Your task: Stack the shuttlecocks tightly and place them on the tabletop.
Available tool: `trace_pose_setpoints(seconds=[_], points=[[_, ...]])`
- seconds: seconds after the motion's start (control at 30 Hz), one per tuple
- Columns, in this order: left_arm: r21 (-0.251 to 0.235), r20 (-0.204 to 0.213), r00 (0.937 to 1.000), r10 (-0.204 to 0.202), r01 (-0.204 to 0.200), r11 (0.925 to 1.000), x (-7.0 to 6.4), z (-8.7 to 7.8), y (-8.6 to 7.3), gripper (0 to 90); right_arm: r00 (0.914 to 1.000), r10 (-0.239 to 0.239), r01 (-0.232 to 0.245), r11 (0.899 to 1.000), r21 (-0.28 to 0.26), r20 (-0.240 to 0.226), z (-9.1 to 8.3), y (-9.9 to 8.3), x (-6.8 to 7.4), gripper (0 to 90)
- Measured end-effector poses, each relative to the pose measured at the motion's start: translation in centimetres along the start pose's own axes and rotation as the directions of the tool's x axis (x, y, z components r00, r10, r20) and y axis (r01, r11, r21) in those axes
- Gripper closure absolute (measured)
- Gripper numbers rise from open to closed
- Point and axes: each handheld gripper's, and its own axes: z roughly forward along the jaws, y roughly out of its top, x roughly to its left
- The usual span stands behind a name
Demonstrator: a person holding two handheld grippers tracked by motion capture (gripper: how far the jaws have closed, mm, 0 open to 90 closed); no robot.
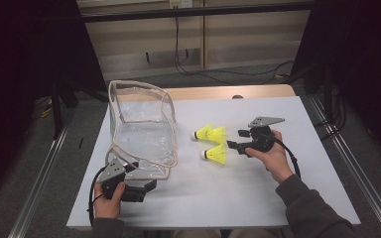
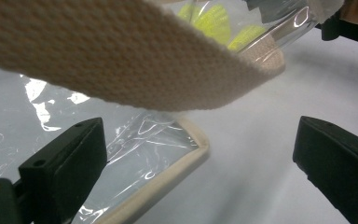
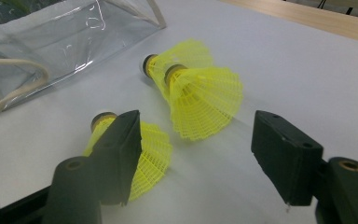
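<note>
Lying on the white tabletop (image 1: 278, 188), two yellow shuttlecocks (image 1: 212, 133) (image 1: 216, 154) sit just right of the clear bag (image 1: 141, 134). Right claw (image 1: 236, 140) is spread, empty, just beside them. Left claw (image 1: 146, 186) is spread at the bag's near corner, under its beige strap (image 2: 121, 56).

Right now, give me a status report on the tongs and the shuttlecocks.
Left tongs open at the clear bag's near corner. Right tongs open, just short of two yellow shuttlecocks lying on the table. Nothing gripped. Nothing between the shuttlecocks and the bag.
</note>
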Motion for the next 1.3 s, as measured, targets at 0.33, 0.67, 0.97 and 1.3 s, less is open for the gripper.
trace_pose_setpoints(seconds=[0.33,0.67,0.97,1.3], points=[[0.004,-0.001,1.0000,0.000,0.000,1.0000,0.0,0.0,0.0,2.7,0.9999,0.013,-0.013,1.000,-0.011,0.003,-0.7,-0.7,0.4,27.4],[0.004,0.000,1.0000,0.000,0.000,1.0000,-0.1,0.0,0.0,2.7,0.9999,0.011,-0.011,1.000,-0.028,0.000,-1.2,-1.2,0.8,23.7],[0.004,0.000,1.0000,0.003,-0.003,1.0000,-0.1,0.0,0.0,2.7,0.9998,0.019,-0.019,0.999,-0.044,0.000,-1.6,-1.7,0.8,20.6],[0.009,-0.002,0.9999,0.013,-0.013,0.9999,-0.1,-0.1,0.1,2.7,0.9997,0.022,-0.022,0.999,-0.036,-0.008,-1.8,-1.9,1.0,18.0]])
